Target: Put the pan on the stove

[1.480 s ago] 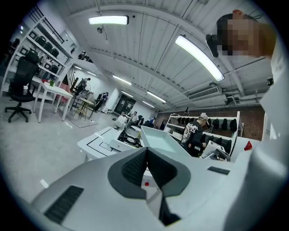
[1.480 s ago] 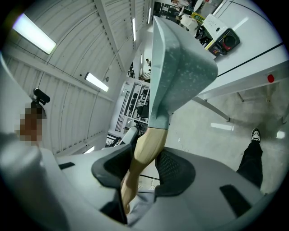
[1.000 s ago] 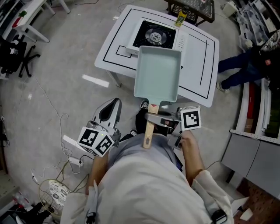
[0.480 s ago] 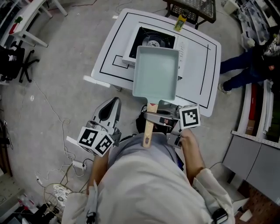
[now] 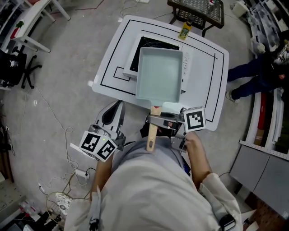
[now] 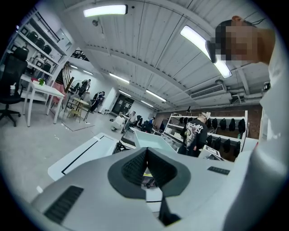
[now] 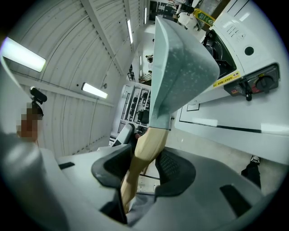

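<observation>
A pale teal rectangular pan [image 5: 160, 74] with a wooden handle [image 5: 152, 134] hangs level over the near part of the stove [image 5: 149, 43], hiding most of its black top. My right gripper [image 5: 158, 120] is shut on the handle just behind the pan. In the right gripper view the handle [image 7: 143, 151] runs between the pads of the gripper [image 7: 144, 164], and the pan [image 7: 180, 67] rises beside the stove's front panel [image 7: 244, 58]. My left gripper [image 5: 116, 108] is shut and holds nothing, low at the left, short of the table. Its own view shows the left gripper [image 6: 146, 152] with the pads together.
The stove sits on a white table [image 5: 212, 81] marked with black lines. A yellow bottle [image 5: 185, 30] stands at its far edge, a black wire rack [image 5: 198, 9] behind. A person in dark clothes [image 5: 264, 70] is at the right. Cables [image 5: 54, 122] lie on the floor.
The table and stove have drawn closer. The pan, carried forward in my right gripper, now covers the burner that showed before. My left gripper advanced alongside.
</observation>
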`<state>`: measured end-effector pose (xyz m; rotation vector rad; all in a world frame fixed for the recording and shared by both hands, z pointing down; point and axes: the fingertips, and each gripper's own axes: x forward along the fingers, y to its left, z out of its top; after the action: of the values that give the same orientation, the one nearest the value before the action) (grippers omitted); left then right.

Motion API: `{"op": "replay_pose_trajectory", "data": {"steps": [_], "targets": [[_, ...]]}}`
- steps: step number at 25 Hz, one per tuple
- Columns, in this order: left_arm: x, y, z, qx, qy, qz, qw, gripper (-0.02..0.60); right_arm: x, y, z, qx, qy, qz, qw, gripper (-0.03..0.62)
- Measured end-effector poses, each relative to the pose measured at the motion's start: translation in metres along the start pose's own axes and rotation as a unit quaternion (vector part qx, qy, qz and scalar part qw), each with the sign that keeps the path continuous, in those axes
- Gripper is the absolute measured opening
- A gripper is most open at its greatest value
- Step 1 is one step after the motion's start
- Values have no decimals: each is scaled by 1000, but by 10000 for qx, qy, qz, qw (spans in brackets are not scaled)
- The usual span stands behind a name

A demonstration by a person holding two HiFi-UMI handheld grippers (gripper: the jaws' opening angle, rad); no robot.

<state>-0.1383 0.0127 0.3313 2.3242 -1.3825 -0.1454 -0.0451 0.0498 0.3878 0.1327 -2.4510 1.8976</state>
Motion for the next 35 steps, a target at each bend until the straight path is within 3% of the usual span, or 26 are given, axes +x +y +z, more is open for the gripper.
{"op": "replay_pose_trajectory", "data": {"steps": [14,35], "targets": [[43,3,3,65,-87,138,9998,-2,-16,-19,36,-17,113,127,9999,169],[56,6,-9,-25,137,322,9994,-2,-21,-31,53,23,144,131,9998,170]]}}
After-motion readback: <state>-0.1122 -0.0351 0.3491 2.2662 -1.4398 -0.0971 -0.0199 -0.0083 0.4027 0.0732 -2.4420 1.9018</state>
